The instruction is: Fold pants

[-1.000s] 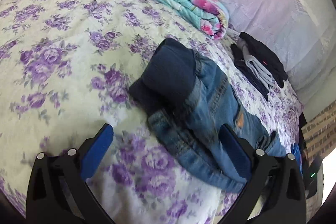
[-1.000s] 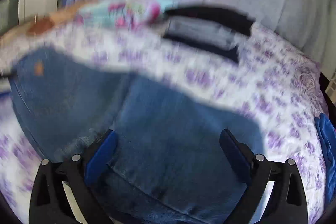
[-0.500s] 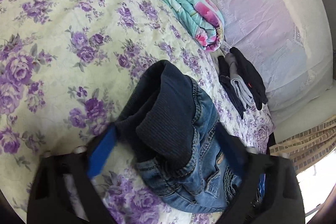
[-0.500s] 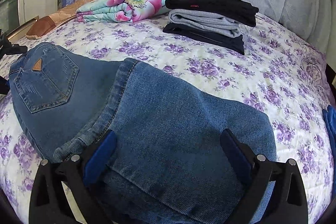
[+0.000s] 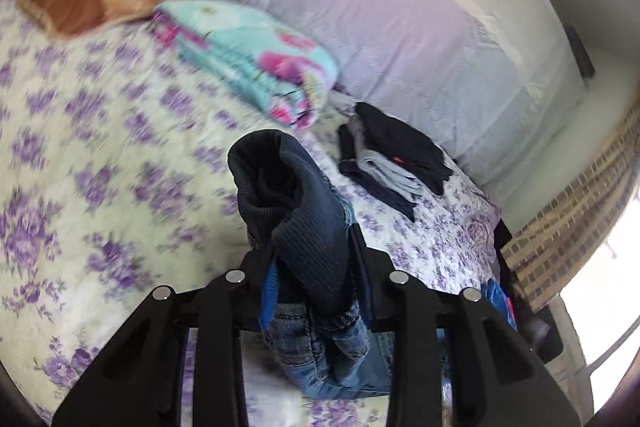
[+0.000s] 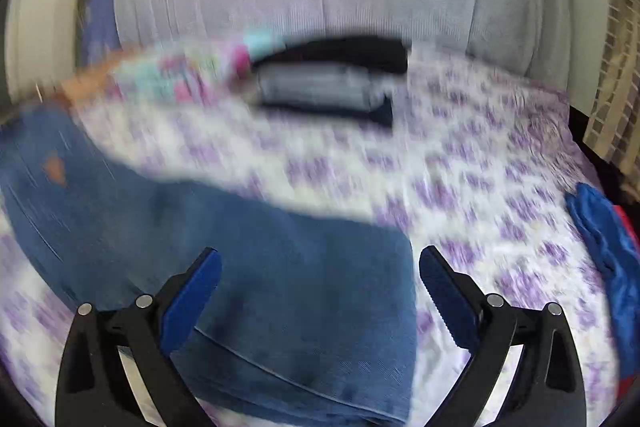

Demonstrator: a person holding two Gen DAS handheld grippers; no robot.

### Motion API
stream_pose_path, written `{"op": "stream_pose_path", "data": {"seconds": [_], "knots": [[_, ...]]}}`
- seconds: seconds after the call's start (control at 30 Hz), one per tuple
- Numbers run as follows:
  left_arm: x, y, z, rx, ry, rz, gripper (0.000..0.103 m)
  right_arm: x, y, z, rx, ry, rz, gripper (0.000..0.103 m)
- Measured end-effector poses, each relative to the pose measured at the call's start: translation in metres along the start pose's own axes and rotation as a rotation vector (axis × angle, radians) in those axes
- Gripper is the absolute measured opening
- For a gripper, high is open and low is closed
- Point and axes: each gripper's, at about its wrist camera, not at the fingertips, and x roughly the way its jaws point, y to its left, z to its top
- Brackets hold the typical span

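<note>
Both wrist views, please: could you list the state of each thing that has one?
Left tool: shut on the jeans' waistband.
Right tool: open, above the jeans.
Jeans: partly folded on the bed, waist end lifted.
Blanket: folded.
Clothes stack: folded, piled by the blanket.

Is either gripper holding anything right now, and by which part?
The left gripper is shut on the jeans at the ribbed dark waistband. The right gripper is open, holding nothing.

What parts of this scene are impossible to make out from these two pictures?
- Left view: the left tool and its frame hide most of the jeans.
- Right view: motion blur smears the jeans, the clothes stack and the bedspread.
- Right edge: a blue item is cut off.
</note>
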Motion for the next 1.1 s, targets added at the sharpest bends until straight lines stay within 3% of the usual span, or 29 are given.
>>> {"op": "stream_pose_path", "data": {"seconds": [0.1, 0.23, 0.4, 0.53, 0.67, 0.73, 0.77, 0.83, 0.97, 1.03, 1.07, 1.1], "knots": [[-0.001, -0.038, 0.001, 0.077, -0.008, -0.037, 0.027, 0.0, -0.015, -0.001, 0.079, -0.02, 0.091, 0.099], [0.01, -0.098, -0.009, 0.206, 0.013, -0.08, 0.027, -0.029, -0.062, -0.013, 0.286, -0.182, 0.139, 0.099], [0.05, -0.162, -0.044, 0.344, 0.074, -0.141, 0.027, -0.012, -0.12, -0.042, 0.542, -0.127, 0.231, 0.099], [0.081, -0.21, -0.084, 0.481, 0.152, -0.173, 0.027, 0.002, -0.15, -0.068, 0.742, -0.122, 0.365, 0.099], [0.106, -0.247, -0.13, 0.598, 0.224, -0.215, 0.027, 0.001, -0.151, -0.069, 0.776, -0.135, 0.372, 0.099], [0.124, -0.257, -0.155, 0.604, 0.313, -0.272, 0.023, 0.002, -0.149, -0.067, 0.768, -0.134, 0.369, 0.099], [0.129, -0.257, -0.163, 0.591, 0.352, -0.312, 0.001, 0.002, -0.152, -0.068, 0.78, -0.143, 0.378, 0.099], [0.14, -0.258, -0.181, 0.582, 0.443, -0.367, 0.0, 0.001, -0.157, -0.072, 0.813, -0.16, 0.389, 0.099], [0.134, -0.248, -0.187, 0.588, 0.472, -0.385, 0.0, -0.003, -0.159, -0.075, 0.824, -0.178, 0.381, 0.099], [0.119, -0.235, -0.172, 0.56, 0.437, -0.371, 0.009, -0.005, -0.159, -0.074, 0.823, -0.181, 0.368, 0.099], [0.114, -0.23, -0.167, 0.557, 0.413, -0.363, 0.027, -0.01, -0.16, -0.073, 0.828, -0.2, 0.353, 0.099], [0.103, -0.222, -0.158, 0.549, 0.375, -0.364, 0.037, -0.018, -0.16, -0.071, 0.827, -0.232, 0.333, 0.099]]}}
